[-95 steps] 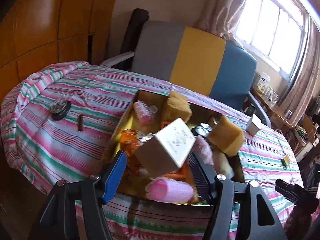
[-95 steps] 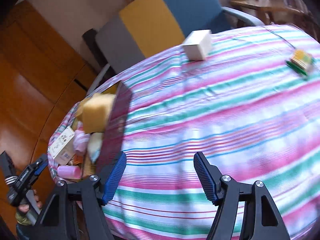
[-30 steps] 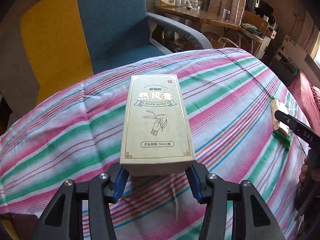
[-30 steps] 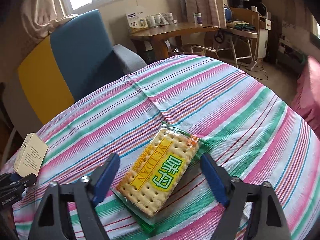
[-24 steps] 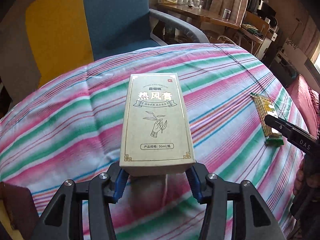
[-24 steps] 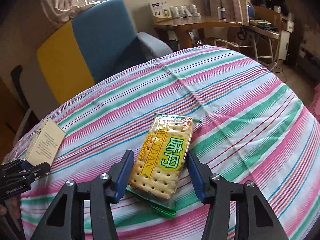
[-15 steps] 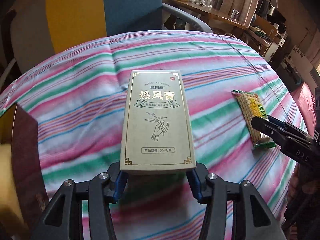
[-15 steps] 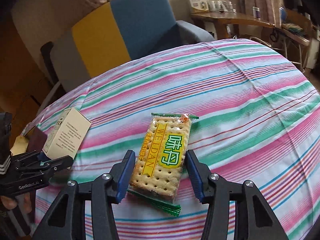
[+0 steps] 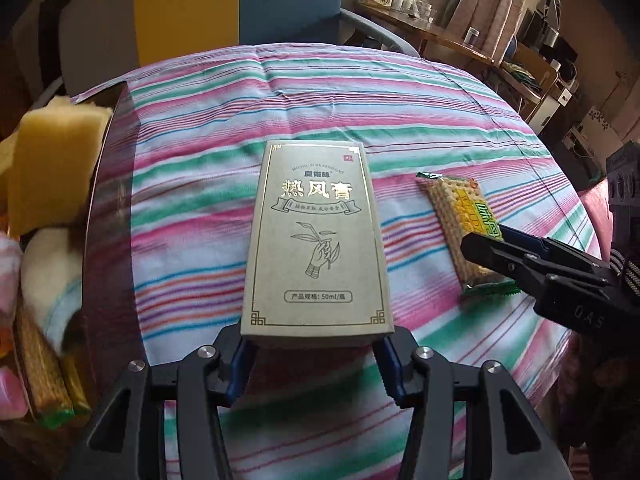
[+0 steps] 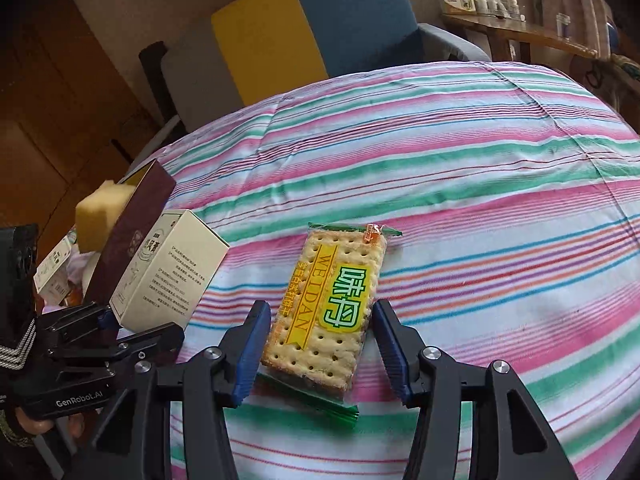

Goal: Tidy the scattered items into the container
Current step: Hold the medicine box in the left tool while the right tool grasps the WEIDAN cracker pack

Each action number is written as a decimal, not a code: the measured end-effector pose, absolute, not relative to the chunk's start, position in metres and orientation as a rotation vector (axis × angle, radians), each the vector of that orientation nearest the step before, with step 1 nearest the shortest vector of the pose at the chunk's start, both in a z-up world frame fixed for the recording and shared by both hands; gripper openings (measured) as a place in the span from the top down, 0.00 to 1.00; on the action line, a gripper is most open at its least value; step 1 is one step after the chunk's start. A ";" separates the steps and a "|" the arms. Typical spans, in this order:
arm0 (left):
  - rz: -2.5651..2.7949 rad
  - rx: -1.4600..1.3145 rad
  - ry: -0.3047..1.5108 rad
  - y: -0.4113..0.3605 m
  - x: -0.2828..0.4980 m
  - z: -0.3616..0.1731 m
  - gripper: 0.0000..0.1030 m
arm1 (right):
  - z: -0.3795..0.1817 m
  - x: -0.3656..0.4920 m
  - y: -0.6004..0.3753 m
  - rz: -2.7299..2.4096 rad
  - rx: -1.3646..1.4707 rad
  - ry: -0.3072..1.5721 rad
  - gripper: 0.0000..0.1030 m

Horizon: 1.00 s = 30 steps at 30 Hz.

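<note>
My left gripper point(image 9: 316, 350) is shut on a beige carton box point(image 9: 318, 240) with gold Chinese lettering and holds it above the striped tablecloth; it also shows in the right wrist view point(image 10: 168, 268). My right gripper point(image 10: 318, 344) is shut on a packet of crackers point(image 10: 330, 300) with a yellow-green label, also seen in the left wrist view point(image 9: 460, 220). The dark maroon container point(image 9: 106, 216) stands at the left, holding yellow sponges point(image 9: 52, 160) and several other items. The box is just right of the container's wall.
A grey, yellow and blue armchair point(image 10: 296, 28) stands behind the round table. A wooden side table point(image 9: 460, 36) with small jars is at the back right. The striped cloth point(image 10: 480, 200) slopes away at the table's edges.
Both grippers have carried their items leftward toward the container. The container and its sponges have come into the left wrist view. The cracker packet is lifted off the cloth.
</note>
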<state>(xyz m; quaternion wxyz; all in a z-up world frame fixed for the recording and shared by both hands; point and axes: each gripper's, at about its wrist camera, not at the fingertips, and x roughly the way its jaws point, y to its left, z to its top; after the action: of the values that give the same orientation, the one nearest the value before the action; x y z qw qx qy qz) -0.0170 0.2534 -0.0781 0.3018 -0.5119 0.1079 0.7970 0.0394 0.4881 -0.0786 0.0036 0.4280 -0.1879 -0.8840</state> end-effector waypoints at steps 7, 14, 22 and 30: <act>2.057 -1.353 0.184 0.220 0.006 -0.074 0.42 | -0.078 0.065 0.448 -2.688 1.317 -0.492 0.28; 2.062 -1.275 0.083 0.187 0.012 -0.061 0.39 | -0.075 0.093 0.437 -2.661 1.347 -0.558 0.25; 2.050 -1.226 0.057 0.200 -0.005 -0.049 0.35 | -0.058 0.095 0.454 -2.838 1.381 -0.707 0.25; 2.032 -1.203 0.118 0.227 -0.014 -0.048 0.36 | -0.060 0.061 0.460 -2.864 1.505 -0.763 0.21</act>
<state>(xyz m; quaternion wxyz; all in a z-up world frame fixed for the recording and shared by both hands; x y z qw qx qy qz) -0.0143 0.2265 -0.0480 0.3787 -0.4709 0.0461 0.7954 0.0611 0.4597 -0.0596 -0.0912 0.4509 -0.2285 -0.8580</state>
